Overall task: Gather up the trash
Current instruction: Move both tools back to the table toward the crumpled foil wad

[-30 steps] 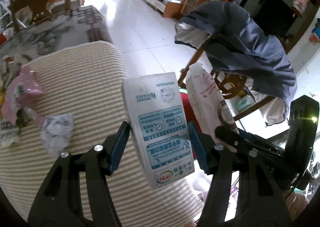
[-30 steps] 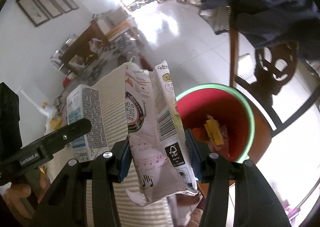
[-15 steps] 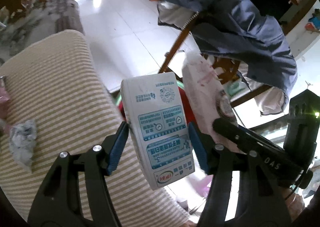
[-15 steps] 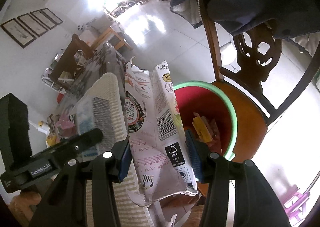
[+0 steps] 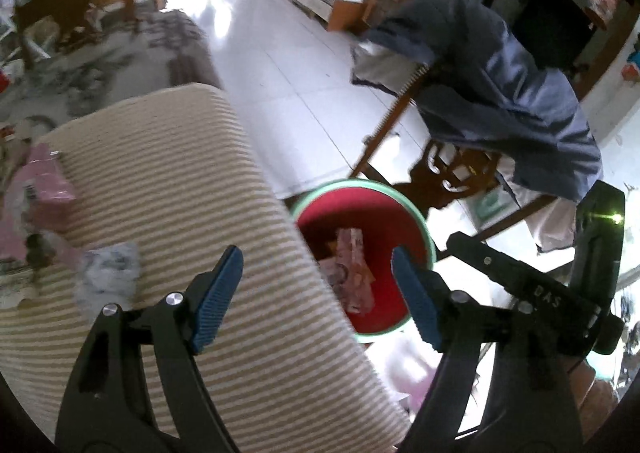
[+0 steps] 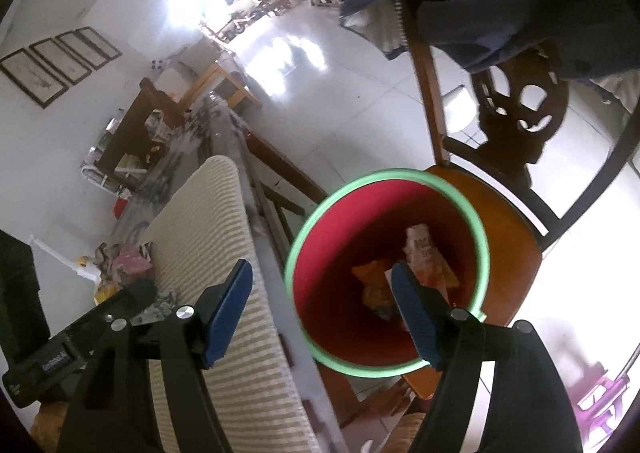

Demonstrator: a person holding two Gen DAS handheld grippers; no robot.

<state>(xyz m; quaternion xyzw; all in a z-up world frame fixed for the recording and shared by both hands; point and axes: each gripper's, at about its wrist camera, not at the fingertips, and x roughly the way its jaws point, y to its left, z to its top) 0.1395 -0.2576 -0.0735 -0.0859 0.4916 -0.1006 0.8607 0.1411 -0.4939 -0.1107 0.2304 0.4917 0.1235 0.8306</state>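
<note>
Both grippers are open and empty. My left gripper (image 5: 316,293) hangs over the striped table's edge, beside the red bin with a green rim (image 5: 416,213). My right gripper (image 6: 324,309) hangs over the same bin (image 6: 316,221), which stands on a wooden chair seat (image 6: 500,221). A pink carton (image 5: 352,273) and other wrappers lie inside the bin; the carton also shows in the right wrist view (image 6: 424,253). A crumpled paper ball (image 5: 108,277) and pink wrappers (image 5: 40,189) lie on the striped cloth (image 5: 160,181).
A wooden chair with a blue jacket (image 5: 500,93) draped on its back stands behind the bin. More litter (image 6: 120,257) sits at the table's far left. The white tiled floor (image 5: 280,65) stretches beyond.
Both grippers opened and let go: the blue-and-white milk carton left the left gripper and the pink carton left the right one. The pink carton now lies in the bin.
</note>
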